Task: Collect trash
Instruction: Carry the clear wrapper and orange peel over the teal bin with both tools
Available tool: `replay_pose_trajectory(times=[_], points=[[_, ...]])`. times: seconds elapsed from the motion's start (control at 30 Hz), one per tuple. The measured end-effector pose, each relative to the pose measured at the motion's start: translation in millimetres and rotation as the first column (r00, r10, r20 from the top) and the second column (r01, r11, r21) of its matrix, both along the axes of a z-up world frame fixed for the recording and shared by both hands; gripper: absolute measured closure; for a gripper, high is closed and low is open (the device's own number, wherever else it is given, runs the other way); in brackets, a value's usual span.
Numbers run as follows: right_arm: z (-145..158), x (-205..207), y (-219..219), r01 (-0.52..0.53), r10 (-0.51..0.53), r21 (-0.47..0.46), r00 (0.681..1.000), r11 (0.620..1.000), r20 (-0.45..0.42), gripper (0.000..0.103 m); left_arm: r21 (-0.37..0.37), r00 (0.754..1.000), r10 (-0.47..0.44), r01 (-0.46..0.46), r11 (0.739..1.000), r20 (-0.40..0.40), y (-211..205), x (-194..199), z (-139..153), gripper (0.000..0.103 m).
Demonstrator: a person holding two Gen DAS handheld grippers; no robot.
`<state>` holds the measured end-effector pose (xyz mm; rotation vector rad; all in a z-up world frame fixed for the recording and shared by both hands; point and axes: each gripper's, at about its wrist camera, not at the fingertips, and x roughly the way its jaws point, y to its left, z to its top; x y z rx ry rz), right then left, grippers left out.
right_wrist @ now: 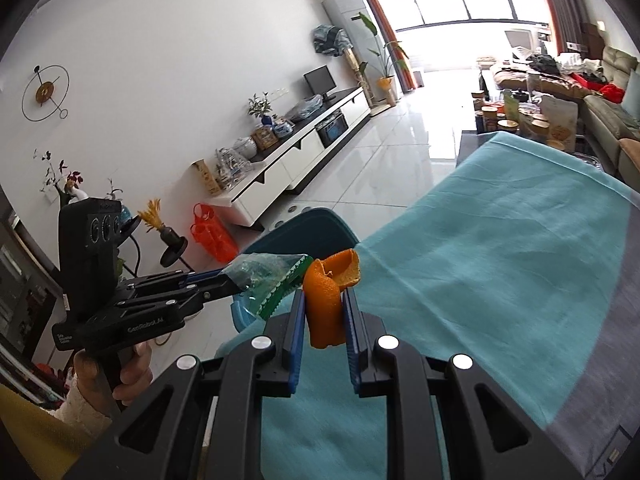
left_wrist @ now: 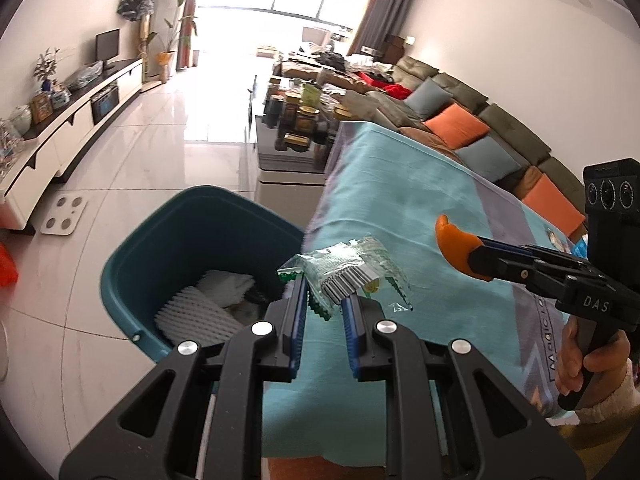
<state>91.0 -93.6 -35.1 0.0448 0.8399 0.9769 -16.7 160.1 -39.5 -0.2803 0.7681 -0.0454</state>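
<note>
Clear plastic with green serrated edges fills the middle of our left wrist view: a crumpled wrapper (left_wrist: 352, 276), clenched between our left tongs (left_wrist: 325, 304). It hangs over the edge of the turquoise cloth on the worktop (left_wrist: 400, 200), just right of the teal bin (left_wrist: 160, 248) on the floor at lower left, where white padding (left_wrist: 200, 312) lies inside. In our right wrist view, our right tongs (right_wrist: 325, 304) grip a curled orange peel (right_wrist: 328, 300) at centre frame, above the same cloth near the bin's rim. At the left of that view, a hand (right_wrist: 120, 372) holds the other tool's handle.
</note>
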Motion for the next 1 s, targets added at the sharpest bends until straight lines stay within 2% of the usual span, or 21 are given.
replay_pose_trajectory(times=[0.67,1.0], points=[[-5.4,10.1,62.5,-0.101,0.101,-0.02,0.995,0.995,-0.025,0.086,0.001,0.993,0.115,-0.115,0.993,-0.021,41.2,-5.6,-10.4,0.086],[-12.4,14.5,75.3,-0.123,0.121,-0.029,0.992,0.992,-0.042,0.086,-0.013,0.989,0.145,-0.146,0.989,-0.033,47.4,-1.8,-13.6,0.086]])
